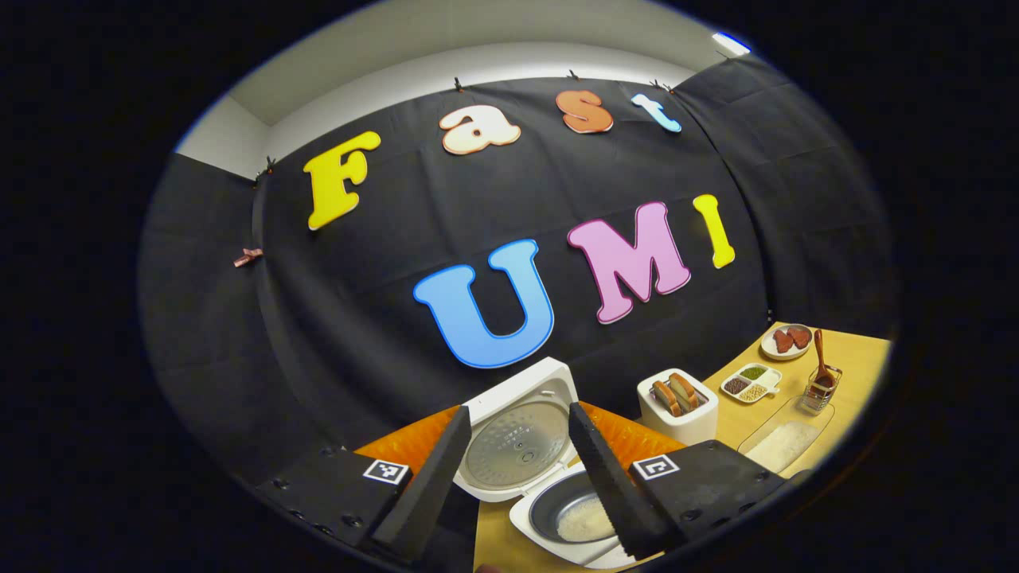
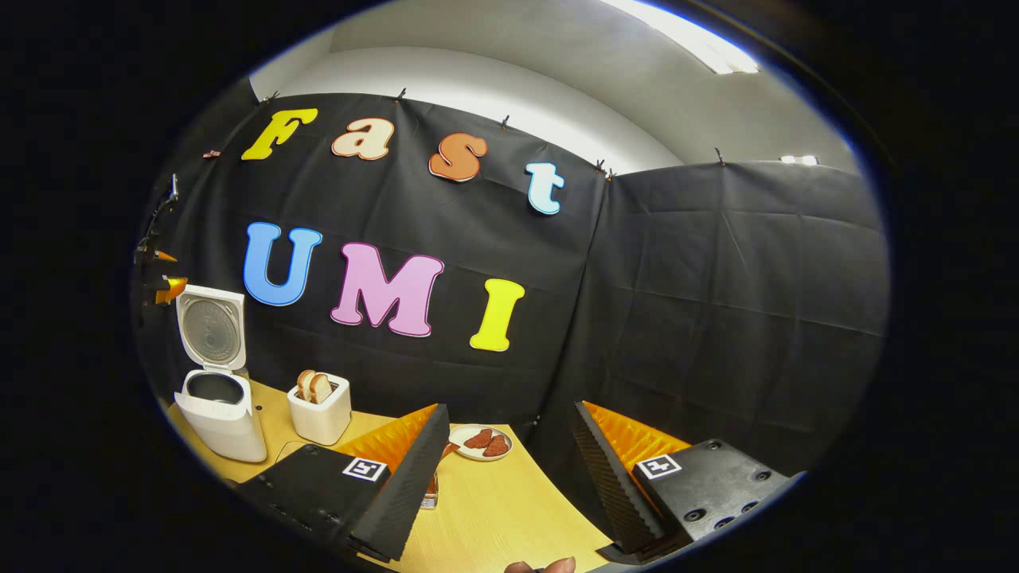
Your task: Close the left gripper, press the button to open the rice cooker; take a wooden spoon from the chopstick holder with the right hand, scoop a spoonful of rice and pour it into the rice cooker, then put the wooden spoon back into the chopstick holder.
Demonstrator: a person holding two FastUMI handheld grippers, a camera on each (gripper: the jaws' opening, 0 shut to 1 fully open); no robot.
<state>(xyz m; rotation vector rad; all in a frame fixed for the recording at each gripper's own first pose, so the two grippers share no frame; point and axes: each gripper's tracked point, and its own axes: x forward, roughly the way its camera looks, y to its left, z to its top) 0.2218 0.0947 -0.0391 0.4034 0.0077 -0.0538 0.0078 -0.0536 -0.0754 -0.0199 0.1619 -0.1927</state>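
The white rice cooker [image 1: 549, 529] stands with its lid [image 1: 517, 446] raised, and some rice lies in its dark inner pot [image 1: 585, 517]. My left gripper [image 1: 521, 493] hovers just above and in front of it, open, with nothing between the fingers. The wooden spoon [image 1: 820, 362] stands upright in the wire chopstick holder [image 1: 818, 394] at the far right. A clear tray of rice [image 1: 784, 446] lies in front of the holder. My right gripper [image 2: 509, 485] is open and empty above the table. The chopstick holder [image 2: 431, 500] peeks out beside its left finger. The open rice cooker [image 2: 219, 414] is far to the left.
A white toaster with bread slices [image 1: 677, 406] [image 2: 320, 410] stands between cooker and holder. A divided dish of grains [image 1: 751, 382] and a plate of meat slices [image 1: 786, 341] [image 2: 480, 442] sit near the back wall. The wooden table [image 2: 509, 517] ends at the black cloth.
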